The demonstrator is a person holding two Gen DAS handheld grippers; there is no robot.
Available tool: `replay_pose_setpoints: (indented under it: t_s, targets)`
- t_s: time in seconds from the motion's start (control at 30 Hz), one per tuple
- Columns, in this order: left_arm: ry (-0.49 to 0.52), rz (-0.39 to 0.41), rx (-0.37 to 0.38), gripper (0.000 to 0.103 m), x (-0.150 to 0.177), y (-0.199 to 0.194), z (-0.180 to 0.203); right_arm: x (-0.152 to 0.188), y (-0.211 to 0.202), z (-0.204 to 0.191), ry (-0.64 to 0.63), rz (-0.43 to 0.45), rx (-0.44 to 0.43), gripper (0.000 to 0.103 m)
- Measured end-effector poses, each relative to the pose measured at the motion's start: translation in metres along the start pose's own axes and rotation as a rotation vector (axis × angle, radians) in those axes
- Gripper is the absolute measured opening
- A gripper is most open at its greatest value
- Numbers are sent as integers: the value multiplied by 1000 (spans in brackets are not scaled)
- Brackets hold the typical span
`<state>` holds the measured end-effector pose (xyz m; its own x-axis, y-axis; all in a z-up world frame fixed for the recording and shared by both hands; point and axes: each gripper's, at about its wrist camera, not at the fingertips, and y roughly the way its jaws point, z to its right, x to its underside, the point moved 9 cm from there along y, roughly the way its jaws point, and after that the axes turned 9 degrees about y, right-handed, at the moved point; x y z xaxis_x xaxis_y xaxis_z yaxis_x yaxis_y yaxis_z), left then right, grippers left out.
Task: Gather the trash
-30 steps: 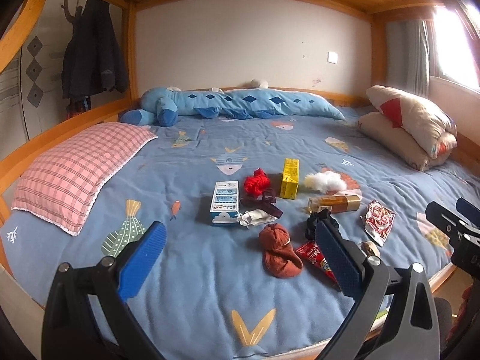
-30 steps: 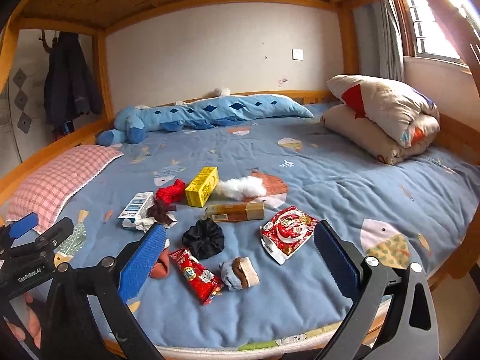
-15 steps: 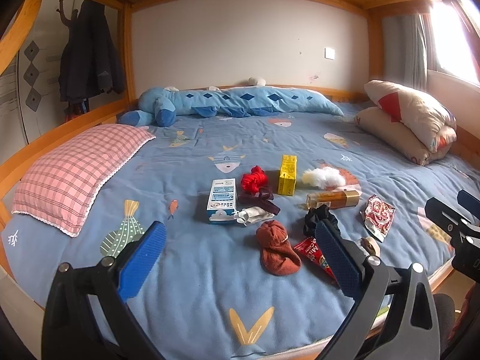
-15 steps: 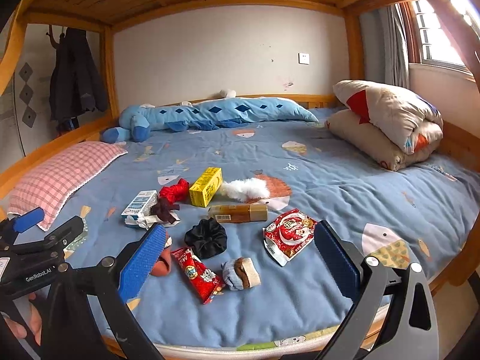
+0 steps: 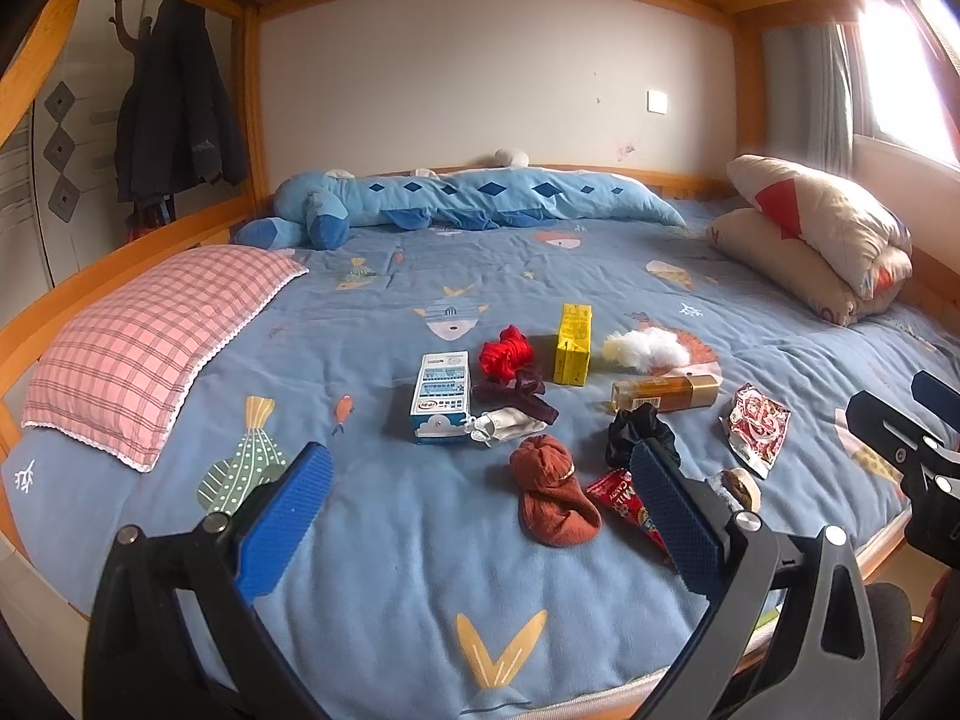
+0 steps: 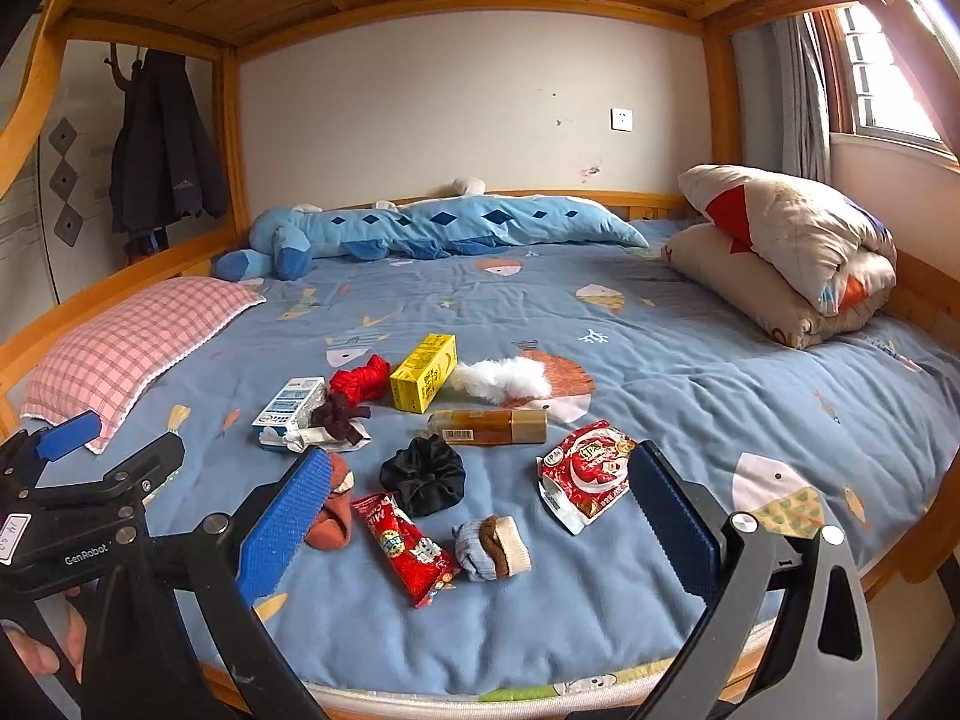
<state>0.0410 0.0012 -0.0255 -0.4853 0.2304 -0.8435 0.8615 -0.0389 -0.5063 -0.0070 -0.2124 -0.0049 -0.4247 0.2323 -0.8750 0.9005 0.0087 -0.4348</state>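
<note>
Both claws (image 5: 474,498) (image 6: 480,498) agape, empty

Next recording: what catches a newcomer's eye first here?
A scatter of small things in the middle of the blue fish-print bedspread: a yellow carton, red snack wrappers, a black scrunchie and rolled socks. Both grippers, left gripper and right gripper, hang open over the near edge.

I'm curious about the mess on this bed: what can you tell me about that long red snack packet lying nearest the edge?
The red snack packet is a long, narrow, glossy wrapper that looks like plastic film, printed with white lettering and small cartoon pictures. It lies flat and slanted on the blue blanket, near the front edge. It sits between the rust-brown sock and the grey rolled sock, just in front of the black scrunchie. Nothing grips it.
</note>
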Motion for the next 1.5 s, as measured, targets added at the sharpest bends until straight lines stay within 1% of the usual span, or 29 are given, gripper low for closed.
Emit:
replay_pose_setpoints:
  t_s: [0.53,0.83,1.13,1.23,1.37,1.5]
  targets:
    - [-11,-33,2,99,9,12,-4,2,9,-4,-13,-15,-13,95]
    - [1,-43,6,99,9,17,0,2,12,-7,-16,-20,-18,95]
    - [6,-73,6,99,13,30,6,7,28,-2,-1,-48,-16,95]
    - [0,-95,22,99,15,41,9,11,37,0,3,-63,-14,95]
    - [-5,-142,31,99,24,65,13,16,50,4,10,-89,-20,95]
    - [-9,-209,48,99,34,98,18,22,65,4,11,-114,-31,95]
